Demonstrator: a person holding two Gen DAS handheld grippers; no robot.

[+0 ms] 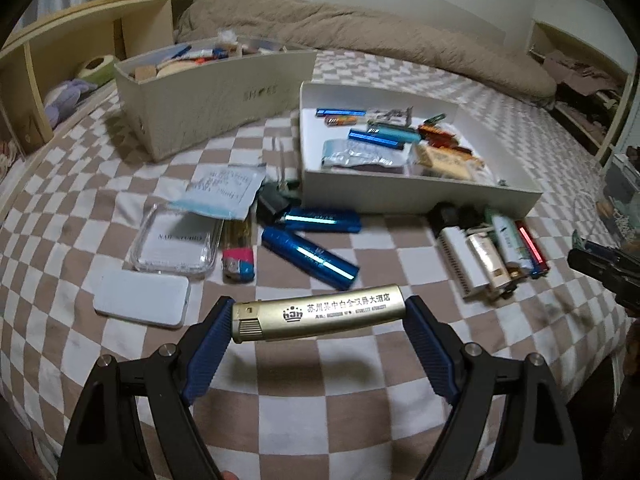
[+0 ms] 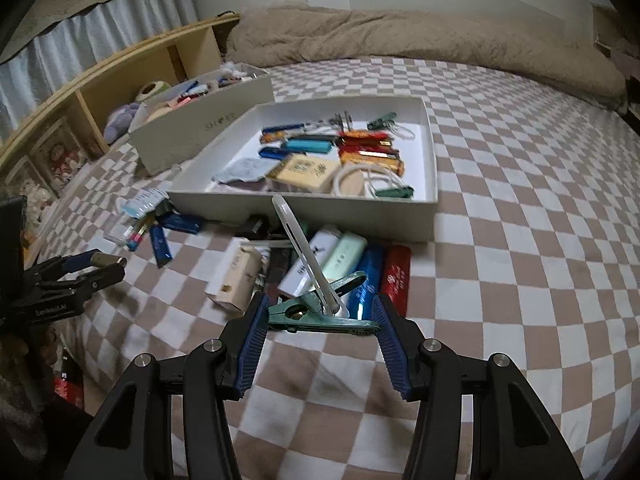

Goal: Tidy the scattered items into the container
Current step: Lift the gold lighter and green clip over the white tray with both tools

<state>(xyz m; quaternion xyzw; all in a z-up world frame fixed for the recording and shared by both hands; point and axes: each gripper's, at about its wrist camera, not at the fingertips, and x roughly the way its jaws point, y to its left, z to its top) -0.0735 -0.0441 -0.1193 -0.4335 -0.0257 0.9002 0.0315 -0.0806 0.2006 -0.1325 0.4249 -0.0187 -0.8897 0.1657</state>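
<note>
Nearest in the left wrist view, the left hand-held gripper [image 1: 320, 316] has its ribbed blue pads [image 1: 208, 344] pressed on the two ends of a gold lighter [image 1: 316, 314], a smooth metallic bar with printed characters, held crosswise and clear of the bed [image 1: 120, 360]. In the right wrist view, the right hand-held gripper [image 2: 320, 320] clamps a green clothes peg [image 2: 316, 314] lengthwise between its pads; the peg in turn bites a thin white plastic strip [image 2: 300, 248] that stands up tilted.

The bed wears a brown-and-white checked cover of soft, matte weave. On it, past the left gripper, lie a flat white rounded slab [image 1: 142, 298], a clear plastic case [image 1: 176, 240], two glossy blue cylindrical lighters [image 1: 312, 258], and a paper sachet [image 1: 224, 192]. To the right sits a tight cluster of lighters and small boxes [image 2: 320, 268] in white, mint, blue and red, just in front of the container.

The white shallow box [image 2: 430, 184], square with low stiff walls, holds more lighters, a yellow packet and pegs. Behind it stands a taller cream box [image 1: 208, 96], then a rumpled tan fleece blanket [image 1: 360, 28] and wooden shelves [image 1: 80, 36].
</note>
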